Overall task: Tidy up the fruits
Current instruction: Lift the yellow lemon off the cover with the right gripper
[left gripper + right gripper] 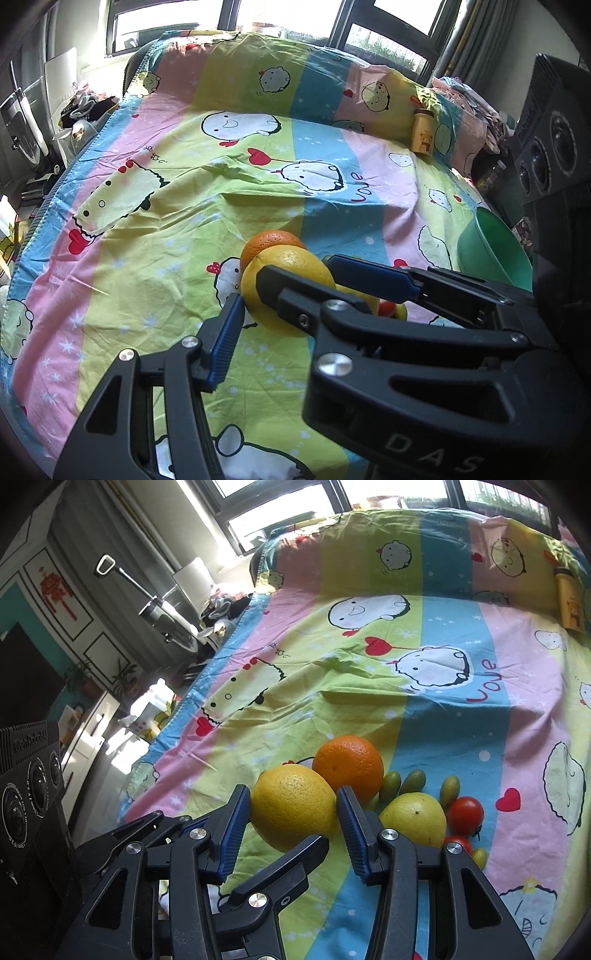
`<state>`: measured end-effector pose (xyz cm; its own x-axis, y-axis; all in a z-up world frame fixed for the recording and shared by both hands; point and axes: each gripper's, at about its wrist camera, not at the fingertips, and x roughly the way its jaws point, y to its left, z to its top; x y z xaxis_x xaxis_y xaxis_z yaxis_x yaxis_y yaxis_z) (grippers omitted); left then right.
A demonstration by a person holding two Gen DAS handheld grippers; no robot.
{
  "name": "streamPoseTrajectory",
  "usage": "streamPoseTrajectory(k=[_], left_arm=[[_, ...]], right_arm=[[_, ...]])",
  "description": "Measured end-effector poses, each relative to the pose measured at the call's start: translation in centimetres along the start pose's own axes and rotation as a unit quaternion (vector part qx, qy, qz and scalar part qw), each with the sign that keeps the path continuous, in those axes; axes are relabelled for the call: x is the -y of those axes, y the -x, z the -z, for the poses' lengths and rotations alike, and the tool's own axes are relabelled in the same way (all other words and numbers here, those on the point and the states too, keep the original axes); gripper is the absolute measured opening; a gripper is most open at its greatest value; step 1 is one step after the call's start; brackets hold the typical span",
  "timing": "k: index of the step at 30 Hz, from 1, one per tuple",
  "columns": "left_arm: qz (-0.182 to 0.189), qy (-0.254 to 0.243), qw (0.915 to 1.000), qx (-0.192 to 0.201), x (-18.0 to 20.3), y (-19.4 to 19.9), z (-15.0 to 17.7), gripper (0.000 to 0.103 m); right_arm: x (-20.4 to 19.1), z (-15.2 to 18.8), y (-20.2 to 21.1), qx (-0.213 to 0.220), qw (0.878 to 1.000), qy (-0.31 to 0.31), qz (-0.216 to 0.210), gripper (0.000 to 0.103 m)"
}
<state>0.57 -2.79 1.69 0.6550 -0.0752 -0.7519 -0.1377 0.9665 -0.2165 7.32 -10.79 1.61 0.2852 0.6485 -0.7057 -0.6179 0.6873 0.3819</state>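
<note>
1. Right tongs (291,790): clenched on the big citrus (293,806). In the right wrist view, both blue pads (232,830) press on its sides, one left and one right.

2. Left tongs (280,295): in the left wrist view, the left blue pad (225,343) stands with its tip against the left side of the big citrus (291,258). The other finger is lost among overlapping black links, so we cannot tell whether these tongs are clenched or released. In the right wrist view, one of their black fingers crosses in front of the fruit, low down.

3. Big citrus: it sits at the near end of the fruit group, over the green stripe of the sheet (369,672). We cannot tell whether it rests on the sheet or hangs clear of it.

4. Other fruit, right wrist view:
- The orange (347,768) is just behind the big citrus, touching or nearly so.
- The small citrus (413,818) lies just to the right of the right pad.
- Two tomatoes (466,812) lie to the right of the small citrus.
- Several green kumquats (412,781) lie near the orange and the tomatoes.

5. The bowl (491,251) is green and sits at the right edge of the sheet, well apart from the fruit.

6. The bottle (423,133) stands upright at the far right of the sheet.
</note>
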Motion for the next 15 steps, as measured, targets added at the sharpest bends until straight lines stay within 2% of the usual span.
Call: streamPoseTrajectory(k=[15], left_arm=[[0.0,-0.031,0.9986,0.042,3.1,2.5,-0.7,0.053]], right_arm=[[0.3,-0.2,4.4,0.053,0.999,-0.001,-0.001,0.05]])
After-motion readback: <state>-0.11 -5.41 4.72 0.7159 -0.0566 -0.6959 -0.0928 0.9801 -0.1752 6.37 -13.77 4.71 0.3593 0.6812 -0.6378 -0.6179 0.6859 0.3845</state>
